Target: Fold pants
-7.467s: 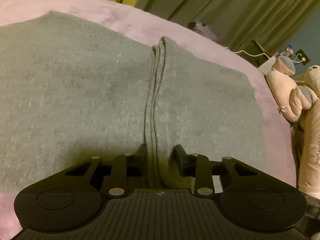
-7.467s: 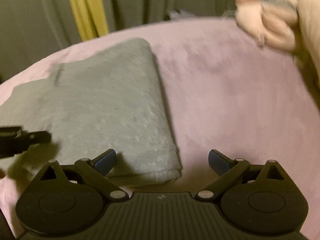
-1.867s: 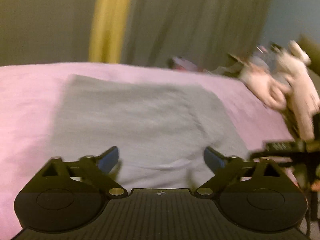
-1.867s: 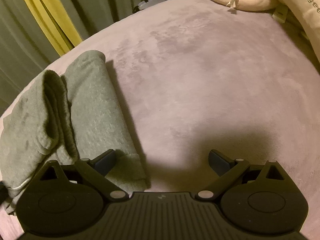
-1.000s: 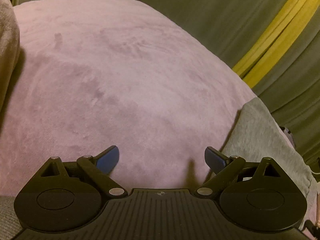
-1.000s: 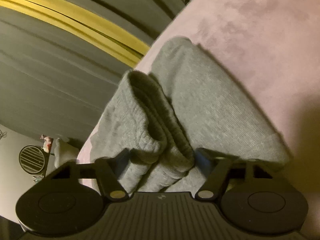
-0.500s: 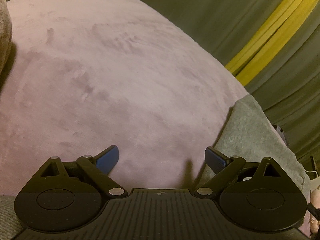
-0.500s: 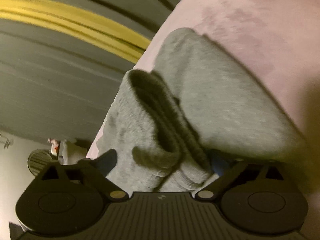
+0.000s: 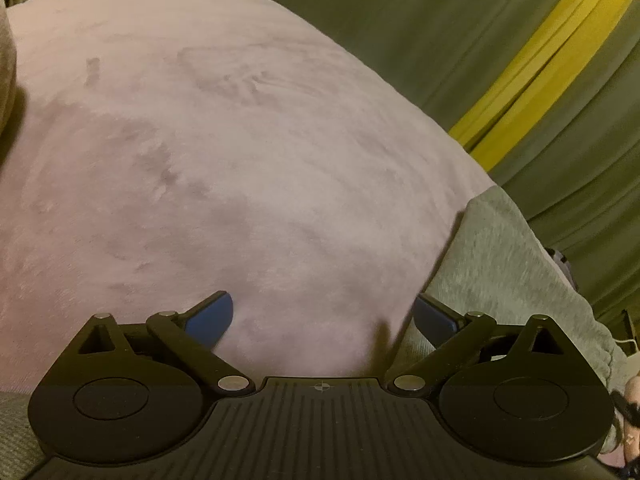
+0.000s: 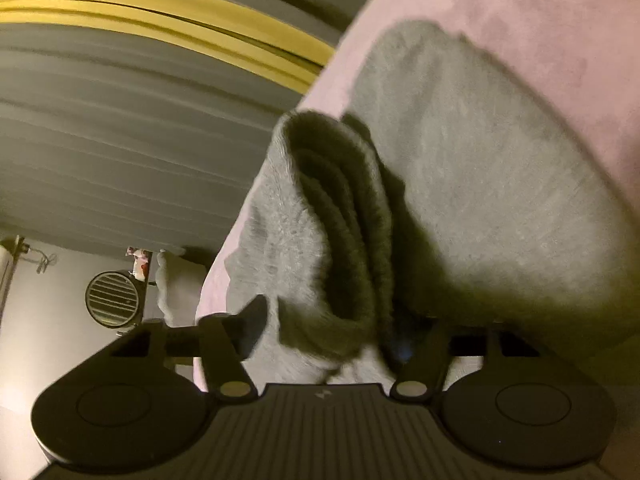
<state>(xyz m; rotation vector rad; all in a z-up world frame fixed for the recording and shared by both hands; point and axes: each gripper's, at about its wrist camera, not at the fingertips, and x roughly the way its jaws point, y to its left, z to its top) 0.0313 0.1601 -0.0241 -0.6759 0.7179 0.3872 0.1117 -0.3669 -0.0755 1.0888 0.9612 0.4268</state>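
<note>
Since half a second ago the left gripper has barely shifted, its jaws still spread wide and empty over the pink blanket just left of the grey pants, while the right gripper has drawn its jaws in from apart to clamped on the thick folded edge of that bundle. Folding looks nearly finished, I judge: the pants lie near the blanket's curtain-side edge as a compact, soft, knitted stack of several layers, with perhaps one last tuck or placement left.
</note>
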